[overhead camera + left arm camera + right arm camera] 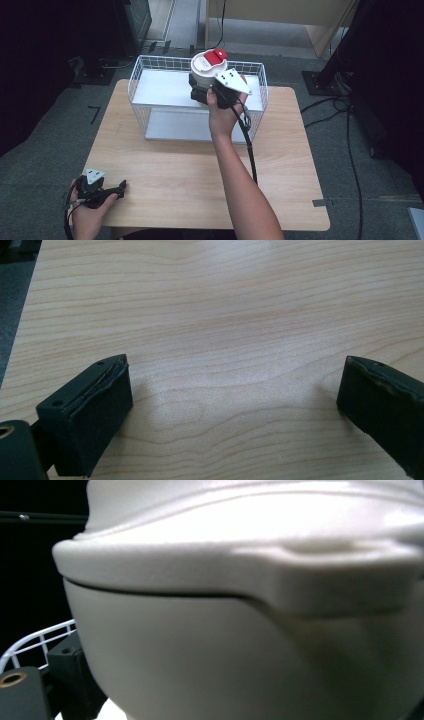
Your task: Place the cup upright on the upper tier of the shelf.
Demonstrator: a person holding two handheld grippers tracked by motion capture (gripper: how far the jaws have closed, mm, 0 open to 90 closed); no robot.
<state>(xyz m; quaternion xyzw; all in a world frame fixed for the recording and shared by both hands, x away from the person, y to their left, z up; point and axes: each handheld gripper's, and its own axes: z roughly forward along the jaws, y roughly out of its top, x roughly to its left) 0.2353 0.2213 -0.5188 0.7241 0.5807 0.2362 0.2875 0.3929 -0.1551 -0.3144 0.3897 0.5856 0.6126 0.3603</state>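
Left gripper [121,187]: rests low at the near-left corner of the pale wood-grain table [170,170], jaws wide apart, nothing between them. White wire basket [137,75]: rear centre. Right gripper [200,90]: forearm outstretched, clamped on a smooth cream round container [205,70] with red lid tab, held over the basket.

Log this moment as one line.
right tool: shut on jar, over basket | left tool: open, idle on table
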